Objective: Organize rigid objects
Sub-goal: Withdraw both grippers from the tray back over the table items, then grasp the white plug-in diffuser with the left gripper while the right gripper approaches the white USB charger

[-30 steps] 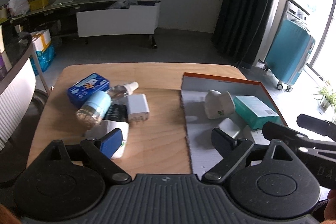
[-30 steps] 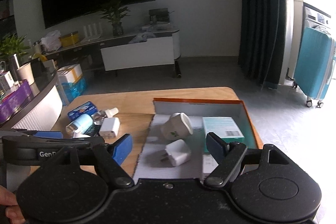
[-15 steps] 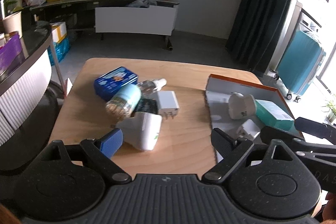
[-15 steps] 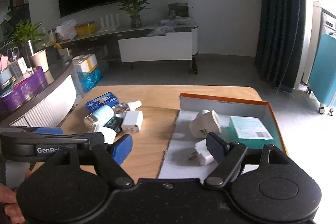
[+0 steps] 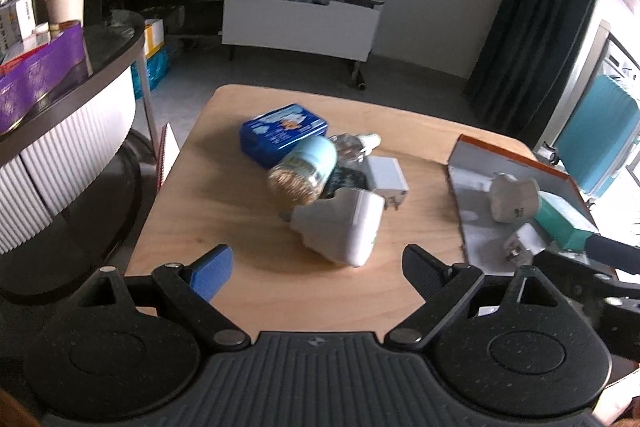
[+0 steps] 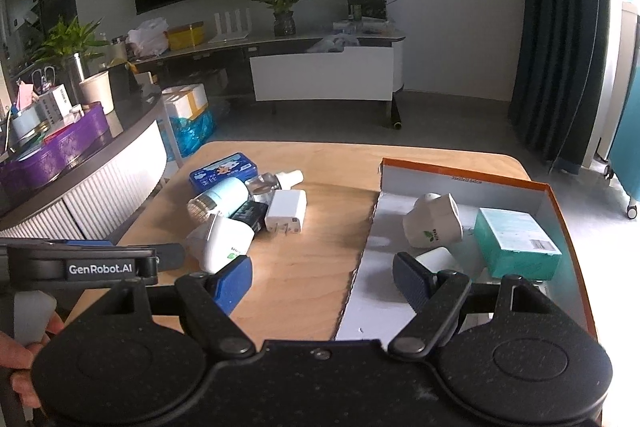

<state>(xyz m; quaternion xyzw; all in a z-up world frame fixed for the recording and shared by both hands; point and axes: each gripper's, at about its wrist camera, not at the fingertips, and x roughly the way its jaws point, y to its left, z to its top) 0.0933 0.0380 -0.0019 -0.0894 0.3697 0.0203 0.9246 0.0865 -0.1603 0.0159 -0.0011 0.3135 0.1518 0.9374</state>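
A pile lies on the wooden table [image 5: 224, 211]: a blue tin [image 5: 282, 133], a light-blue jar [image 5: 304, 173], a small clear bottle [image 5: 356, 143], a white charger [image 5: 386, 175] and a white adapter [image 5: 346, 225]. My left gripper [image 5: 316, 267] is open and empty just short of the white adapter. My right gripper [image 6: 324, 277] is open and empty over the near left edge of the orange-rimmed box [image 6: 460, 177]. In the box lie a white plug adapter [image 6: 434, 221], a teal box [image 6: 516, 241] and a small white charger [image 6: 436, 259].
A curved counter [image 6: 80, 163] with a purple bin stands to the left of the table. A low TV bench [image 6: 320, 71] and a plant are at the far wall. A teal suitcase [image 5: 600, 143] stands at the right.
My left gripper has swung left from the box toward the pile, so the white adapter now lies between its fingers' line. My right gripper has drawn back and turned slightly left.
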